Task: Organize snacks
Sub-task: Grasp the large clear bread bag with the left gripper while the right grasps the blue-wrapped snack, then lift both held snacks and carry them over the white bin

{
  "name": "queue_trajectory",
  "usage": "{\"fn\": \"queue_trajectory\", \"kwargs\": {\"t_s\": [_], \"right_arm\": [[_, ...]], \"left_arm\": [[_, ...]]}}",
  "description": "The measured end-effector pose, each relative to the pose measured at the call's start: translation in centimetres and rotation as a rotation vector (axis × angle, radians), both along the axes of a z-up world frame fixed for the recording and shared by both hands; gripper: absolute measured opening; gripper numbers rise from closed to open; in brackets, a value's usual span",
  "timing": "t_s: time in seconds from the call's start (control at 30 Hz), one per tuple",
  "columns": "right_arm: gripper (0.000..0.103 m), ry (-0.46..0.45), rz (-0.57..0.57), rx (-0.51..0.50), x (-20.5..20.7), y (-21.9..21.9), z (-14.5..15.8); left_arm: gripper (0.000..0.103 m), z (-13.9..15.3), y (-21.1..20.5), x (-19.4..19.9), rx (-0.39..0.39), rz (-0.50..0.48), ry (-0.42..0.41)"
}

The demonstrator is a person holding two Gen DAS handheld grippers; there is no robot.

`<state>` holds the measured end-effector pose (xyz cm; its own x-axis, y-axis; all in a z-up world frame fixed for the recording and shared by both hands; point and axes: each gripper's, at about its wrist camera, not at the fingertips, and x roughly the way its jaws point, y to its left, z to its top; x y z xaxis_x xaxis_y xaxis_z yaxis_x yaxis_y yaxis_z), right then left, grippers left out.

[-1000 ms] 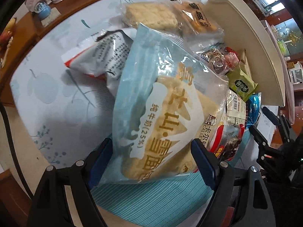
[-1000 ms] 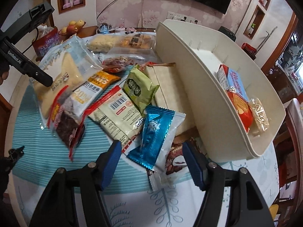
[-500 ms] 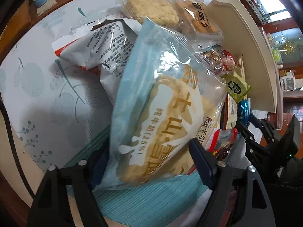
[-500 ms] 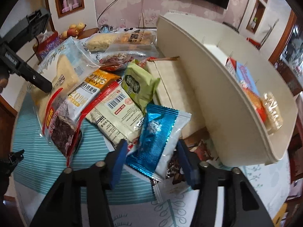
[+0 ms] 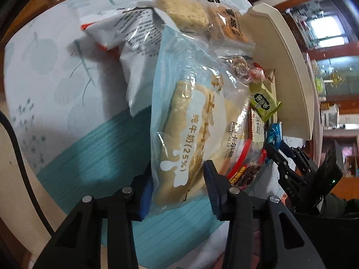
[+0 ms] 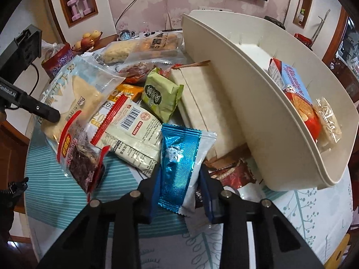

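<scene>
My left gripper [image 5: 177, 179] is shut on a pale blue bread bag [image 5: 190, 112], squeezing its lower end; the bag also shows in the right wrist view [image 6: 74, 94]. My right gripper [image 6: 180, 179] is shut on a shiny blue foil snack packet [image 6: 179, 163], which lies on the snack pile. A cream plastic bin [image 6: 258, 103] stands to the right, holding a red and blue biscuit box [image 6: 296, 89] and a clear wrapped snack [image 6: 327, 118]. The bin's rim shows in the left wrist view [image 5: 289, 67].
Several snacks lie heaped on the table: a green packet [image 6: 161, 94], a white barcode packet [image 6: 132, 132], a red date bag [image 6: 78, 152], noodle bags [image 6: 143, 47], a white bag [image 5: 134, 44]. A beige box [image 6: 202, 98] lies beside the bin. A fruit bowl [image 6: 87, 40] stands behind.
Both grippers closed: the left jaws pinched the bread bag, the right jaws moved forward and closed on the blue foil packet.
</scene>
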<state>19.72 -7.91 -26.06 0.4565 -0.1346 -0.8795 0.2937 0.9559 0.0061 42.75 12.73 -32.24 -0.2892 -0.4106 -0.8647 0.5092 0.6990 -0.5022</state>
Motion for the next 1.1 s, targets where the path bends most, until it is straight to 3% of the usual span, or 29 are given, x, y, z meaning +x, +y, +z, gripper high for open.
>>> {"fn": "queue_trajectory", "kwargs": {"t_s": [0.3, 0.63, 0.8, 0.97, 1.1], "right_arm": [[0.032, -0.020, -0.012, 0.028, -0.3, -0.2, 1.6], [0.032, -0.079, 0.011, 0.020, -1.9, 0.5, 4.4], [0.031, -0.111, 0.035, 0.015, -3.4, 1.4, 5.9], [0.031, -0.135, 0.057, 0.004, -4.6, 2.6, 7.1], [0.031, -0.159, 0.083, -0.008, -5.4, 3.6, 8.2]], "left_arm": [[0.025, 0.6, 2.7, -3.5, -0.074, 0.187, 0.053], [0.017, 2.8, 5.7, -8.4, -0.153, 0.370, 0.027], [0.017, 4.6, 7.0, -10.2, -0.181, 0.401, 0.000], [0.017, 7.6, 7.2, -12.2, -0.148, 0.390, -0.064], [0.017, 10.5, 7.4, -14.0, -0.205, 0.394, -0.088]]}}
